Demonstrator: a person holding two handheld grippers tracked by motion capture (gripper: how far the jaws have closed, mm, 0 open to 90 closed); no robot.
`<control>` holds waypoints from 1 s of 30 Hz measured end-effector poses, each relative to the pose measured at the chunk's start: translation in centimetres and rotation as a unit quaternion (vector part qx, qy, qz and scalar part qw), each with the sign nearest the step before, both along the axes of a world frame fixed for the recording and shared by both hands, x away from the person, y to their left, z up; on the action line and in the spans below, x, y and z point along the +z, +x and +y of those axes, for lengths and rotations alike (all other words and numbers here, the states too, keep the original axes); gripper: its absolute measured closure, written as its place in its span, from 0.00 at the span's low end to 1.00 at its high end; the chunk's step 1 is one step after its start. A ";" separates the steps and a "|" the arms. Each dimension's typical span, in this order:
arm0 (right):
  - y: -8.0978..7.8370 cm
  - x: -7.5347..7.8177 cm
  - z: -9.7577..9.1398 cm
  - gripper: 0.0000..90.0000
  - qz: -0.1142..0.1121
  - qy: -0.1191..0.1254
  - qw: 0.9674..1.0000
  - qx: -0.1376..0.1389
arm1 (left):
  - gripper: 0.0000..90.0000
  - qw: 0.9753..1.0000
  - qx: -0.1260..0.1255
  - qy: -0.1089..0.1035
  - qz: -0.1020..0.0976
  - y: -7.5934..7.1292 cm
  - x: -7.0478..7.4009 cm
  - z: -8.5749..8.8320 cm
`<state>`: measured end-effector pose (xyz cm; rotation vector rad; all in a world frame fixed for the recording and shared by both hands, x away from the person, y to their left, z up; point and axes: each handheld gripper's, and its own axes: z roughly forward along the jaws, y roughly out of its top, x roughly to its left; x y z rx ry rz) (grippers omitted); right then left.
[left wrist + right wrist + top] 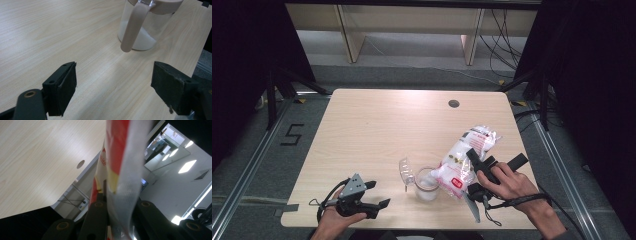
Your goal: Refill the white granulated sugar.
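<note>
1. Soft white plastic bag with red and black print, holding a white granular fill [467, 157]. It was raised and tilted over the table, low end at the mouth of the jar. The right claw [473, 186] was clenched on the bag's flat sealed edge; in the right gripper view the red, yellow and white film [122, 170] ran up from between the closed jaws. Judged limp and somewhat slippery, its load likely to shift and sag when tipped. A seam or gathered corner looks the best hold, since the belly would bulge away under pressure.

2. Clear round jar with a beige collar and beige handle [427, 184]. It stood upright near the front edge of the table, with a shallow white layer inside. In the left gripper view the handle [132, 27] hung down the side facing the camera. Judged rigid, light while nearly empty, and easy to nudge or tip. The handle or collar is the natural hold.

3. Clear curved lid [405, 170]. It lay just left of the jar; whether they touched could not be told.

4. Left claw [373, 196]. Released, jaws wide apart, nothing between them. It rested low at the front left, pointed toward the jar but apart from it.

5. Pale wood-grain table [377, 130]. It carried the jar and lid.
</note>
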<state>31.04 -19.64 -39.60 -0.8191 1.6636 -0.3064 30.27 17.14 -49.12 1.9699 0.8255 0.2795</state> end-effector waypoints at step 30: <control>-0.2 0.2 -0.2 0.94 -0.002 -0.005 1.000 -0.002 | 0.22 1.000 0.004 -0.002 0.007 -0.1 0.0 0.0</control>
